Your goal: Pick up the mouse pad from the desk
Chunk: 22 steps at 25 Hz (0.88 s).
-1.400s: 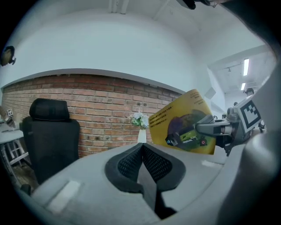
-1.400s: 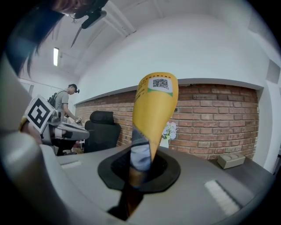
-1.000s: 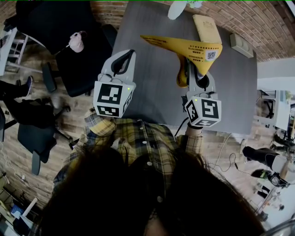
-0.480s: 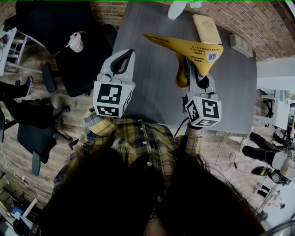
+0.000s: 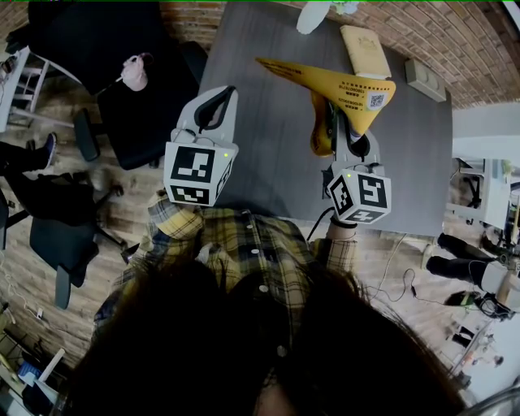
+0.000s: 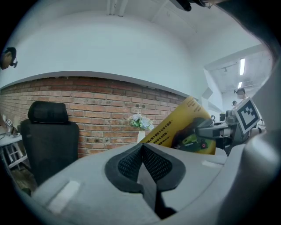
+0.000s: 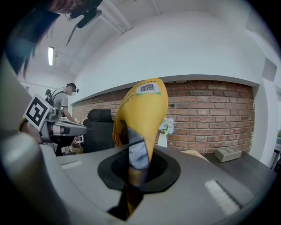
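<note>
The yellow mouse pad (image 5: pixel 337 88) hangs lifted above the grey desk (image 5: pixel 268 130), curled and tilted, with a code label near its right end. My right gripper (image 5: pixel 327 128) is shut on its near edge; in the right gripper view the mouse pad (image 7: pixel 142 110) rises straight up from between the pads. My left gripper (image 5: pixel 219 104) hovers over the desk's left edge, shut, with nothing in it. From the left gripper view the mouse pad (image 6: pixel 182 129) shows at the right, past my left gripper (image 6: pixel 142 165), with the right gripper clamped on it.
A tan box (image 5: pixel 363 50) lies at the desk's far side, a white vase (image 5: pixel 313 16) of flowers beside it and a small grey box (image 5: pixel 425 80) at the far right. A black office chair (image 5: pixel 122 73) stands left of the desk. A brick wall runs behind.
The mouse pad has shifted very slightly to the right with a small roll of the right gripper. Both grippers stay in place.
</note>
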Available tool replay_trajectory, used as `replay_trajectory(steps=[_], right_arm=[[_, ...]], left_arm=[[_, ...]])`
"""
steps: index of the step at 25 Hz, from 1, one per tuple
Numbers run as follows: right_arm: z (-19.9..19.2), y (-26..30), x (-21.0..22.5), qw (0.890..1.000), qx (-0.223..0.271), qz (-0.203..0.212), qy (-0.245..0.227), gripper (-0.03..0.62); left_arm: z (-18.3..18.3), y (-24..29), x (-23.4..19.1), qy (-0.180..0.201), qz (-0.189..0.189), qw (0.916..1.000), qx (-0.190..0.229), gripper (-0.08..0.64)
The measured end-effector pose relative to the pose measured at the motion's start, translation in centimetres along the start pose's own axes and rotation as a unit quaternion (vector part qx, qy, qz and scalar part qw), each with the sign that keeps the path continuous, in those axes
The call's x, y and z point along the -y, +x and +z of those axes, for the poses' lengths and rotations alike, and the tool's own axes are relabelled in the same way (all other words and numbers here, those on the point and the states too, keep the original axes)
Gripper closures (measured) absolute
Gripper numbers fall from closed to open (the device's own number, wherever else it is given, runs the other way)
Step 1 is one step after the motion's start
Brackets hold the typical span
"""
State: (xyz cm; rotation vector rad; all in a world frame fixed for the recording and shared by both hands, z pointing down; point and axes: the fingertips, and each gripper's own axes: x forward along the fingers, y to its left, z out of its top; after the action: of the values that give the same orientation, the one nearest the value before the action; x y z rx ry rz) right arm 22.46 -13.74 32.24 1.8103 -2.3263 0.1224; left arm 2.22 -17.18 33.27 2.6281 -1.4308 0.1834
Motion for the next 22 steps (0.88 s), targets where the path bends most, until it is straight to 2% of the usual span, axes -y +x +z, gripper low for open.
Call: replay_trajectory(steps=[22], right_arm=[[-0.44,0.09,0.1,1.0,-0.007,0.0,0.009,0.575]], left_arm=[[-0.33,0.0,-0.03,0.003,0.002,1.0,-0.003,0.561]])
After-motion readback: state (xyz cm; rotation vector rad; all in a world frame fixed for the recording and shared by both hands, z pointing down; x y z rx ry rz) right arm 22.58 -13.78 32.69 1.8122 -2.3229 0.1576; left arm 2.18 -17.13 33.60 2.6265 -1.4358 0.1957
